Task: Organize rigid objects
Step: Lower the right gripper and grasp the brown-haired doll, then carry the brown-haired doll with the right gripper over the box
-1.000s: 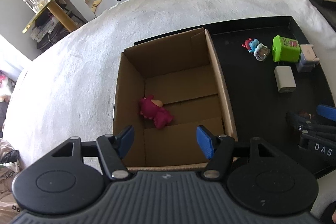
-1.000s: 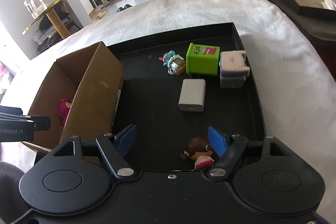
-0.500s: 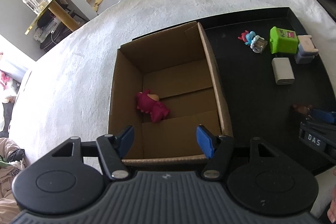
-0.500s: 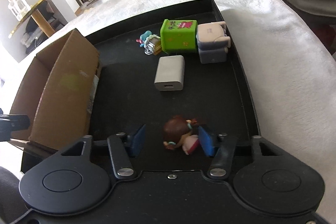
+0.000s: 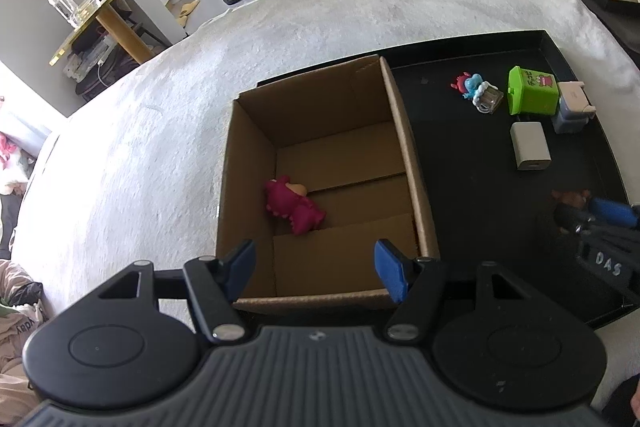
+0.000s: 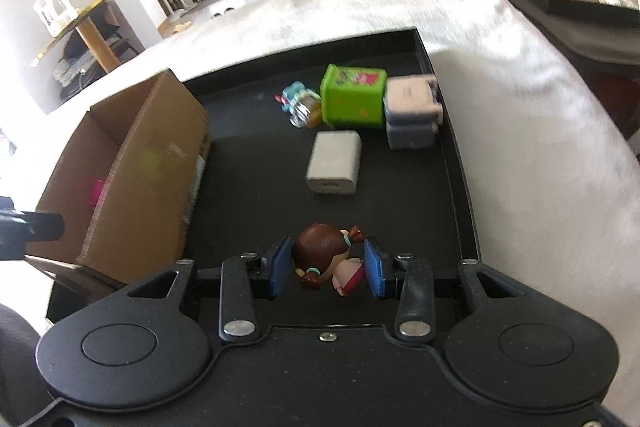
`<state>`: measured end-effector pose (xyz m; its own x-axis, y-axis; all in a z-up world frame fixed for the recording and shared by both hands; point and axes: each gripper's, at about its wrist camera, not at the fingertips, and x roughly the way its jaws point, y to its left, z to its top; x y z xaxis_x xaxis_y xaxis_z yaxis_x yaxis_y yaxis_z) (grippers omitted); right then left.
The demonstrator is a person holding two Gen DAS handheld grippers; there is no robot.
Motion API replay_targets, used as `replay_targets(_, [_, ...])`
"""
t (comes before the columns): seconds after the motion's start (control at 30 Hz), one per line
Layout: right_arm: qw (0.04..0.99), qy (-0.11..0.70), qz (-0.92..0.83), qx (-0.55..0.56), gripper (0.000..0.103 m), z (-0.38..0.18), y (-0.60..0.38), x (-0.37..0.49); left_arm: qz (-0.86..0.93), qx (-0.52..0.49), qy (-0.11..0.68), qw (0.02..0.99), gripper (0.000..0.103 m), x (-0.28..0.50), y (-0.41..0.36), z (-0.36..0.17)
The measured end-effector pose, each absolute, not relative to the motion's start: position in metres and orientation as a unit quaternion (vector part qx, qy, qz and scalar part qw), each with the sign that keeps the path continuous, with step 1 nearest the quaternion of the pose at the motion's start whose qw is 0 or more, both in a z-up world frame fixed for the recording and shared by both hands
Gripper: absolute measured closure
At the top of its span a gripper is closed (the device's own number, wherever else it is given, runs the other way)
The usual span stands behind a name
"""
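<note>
Left of the scene: the left gripper (image 5: 316,269) hovers above the near edge of the open brown cardboard box (image 5: 404,147), its blue-padded jaws released and holding nothing. The box stands at the left end of a black rectangular tray (image 6: 452,163) laid on a white fluffy bed cover (image 5: 140,155). Inside the box lies one magenta plush-like toy figure (image 5: 294,205), the only item sorted so far.

Centre and right: on the tray floor beside the box, four items remain loose at its far end: a small blue-and-red toy with a clear jar (image 6: 300,105), a lime-green cube-shaped box (image 6: 354,101), a white rectangular charger block (image 6: 334,167) and a stacked pair of pale grey and white adapters (image 6: 410,119).

Near right: the right gripper (image 6: 326,267) has just been closing its jaws and now clenches a small doll with a brown head and pink dress (image 6: 330,261), both pads against its sides. Whether the doll rests on the tray or is just clear of it cannot be told.

Progress, as judged: one object boxed, one grasped, four untouched. The doll awaits transfer leftward into the box.
</note>
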<state>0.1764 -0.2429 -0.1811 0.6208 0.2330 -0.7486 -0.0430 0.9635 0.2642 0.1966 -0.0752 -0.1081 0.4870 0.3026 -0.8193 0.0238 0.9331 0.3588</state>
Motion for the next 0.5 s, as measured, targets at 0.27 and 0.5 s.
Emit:
replay_targets(0.27, [0.903,0.411,0.087,0.095,0.064,-0.146,-0.225,0.178,0.082,0.135,0.489,0.858,0.039,0.195,-0.053,-0.093])
replay_targets(0.5, [0.911,0.399,0.086,0.067,0.064,-0.122,-0.206,0.184,0.091,0.113,0.481,0.864,0.039,0.194,-0.026,-0.083])
